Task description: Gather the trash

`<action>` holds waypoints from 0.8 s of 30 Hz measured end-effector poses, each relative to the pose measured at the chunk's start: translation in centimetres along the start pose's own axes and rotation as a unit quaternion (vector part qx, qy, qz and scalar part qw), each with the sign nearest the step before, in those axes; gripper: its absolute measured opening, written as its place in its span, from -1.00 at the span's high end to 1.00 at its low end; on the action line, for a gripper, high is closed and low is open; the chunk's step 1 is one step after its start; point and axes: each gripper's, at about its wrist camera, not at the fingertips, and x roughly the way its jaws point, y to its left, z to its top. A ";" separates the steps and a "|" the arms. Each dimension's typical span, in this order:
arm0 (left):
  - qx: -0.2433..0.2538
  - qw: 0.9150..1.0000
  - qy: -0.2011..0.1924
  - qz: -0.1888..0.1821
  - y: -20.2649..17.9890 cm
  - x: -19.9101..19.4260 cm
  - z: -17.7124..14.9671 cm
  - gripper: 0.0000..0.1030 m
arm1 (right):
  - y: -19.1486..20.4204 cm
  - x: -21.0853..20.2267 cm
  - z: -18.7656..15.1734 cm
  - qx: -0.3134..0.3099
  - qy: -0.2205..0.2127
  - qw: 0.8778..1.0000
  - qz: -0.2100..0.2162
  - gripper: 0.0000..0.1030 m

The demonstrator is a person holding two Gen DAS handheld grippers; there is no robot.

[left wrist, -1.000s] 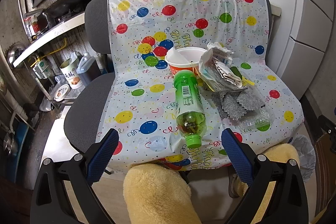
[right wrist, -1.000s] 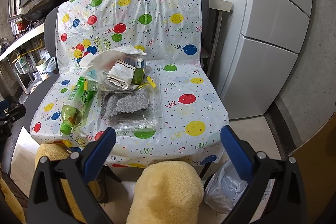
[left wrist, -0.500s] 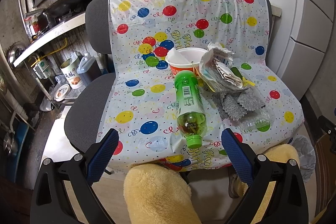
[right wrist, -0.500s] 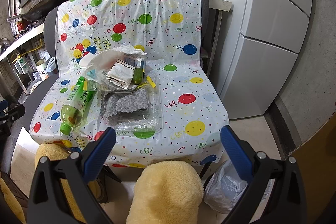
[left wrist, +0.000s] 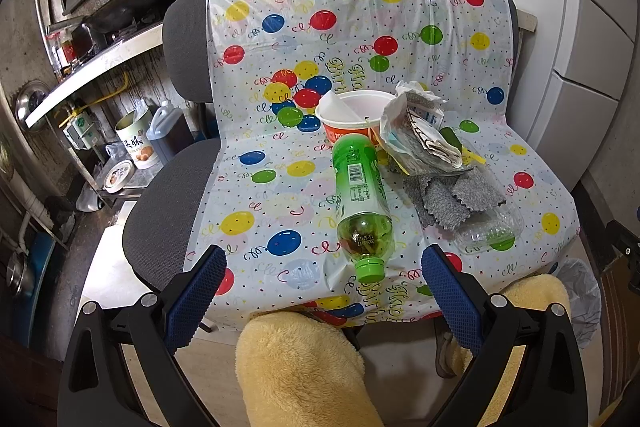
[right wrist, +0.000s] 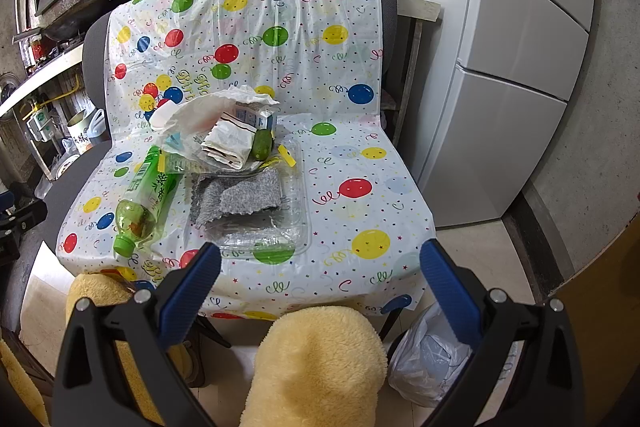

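nothing has shifted over the last second: the covered chair (left wrist: 400,39) holds all the trash, so collecting has not begun. the green bottle (left wrist: 362,203) lies beside the crumpled wrapper pile (right wrist: 224,135), with the bag-lined bin (right wrist: 432,359) below. left claw (left wrist: 320,291) and right claw (right wrist: 320,287) both hang released, empty; fuzzy yellow knees crowd the approach.

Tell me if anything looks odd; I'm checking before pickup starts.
The green bottle lies on its side, cap toward the seat's front edge, liquid pooled inside. Beside it, a grey cloth sits among the litter in a clear plastic tray. No spill visible.
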 end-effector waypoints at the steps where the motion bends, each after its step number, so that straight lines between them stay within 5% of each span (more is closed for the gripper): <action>1: 0.000 1.000 0.000 0.000 0.0 0.0 0.0 -0.89 | 0.0 0.0 0.0 0.000 0.000 1.000 0.000 -0.89; 24: -0.013 1.000 0.016 -0.006 0.7 1.7 0.1 -0.89 | 0.4 1.5 0.2 -0.012 0.001 1.000 0.022 -0.89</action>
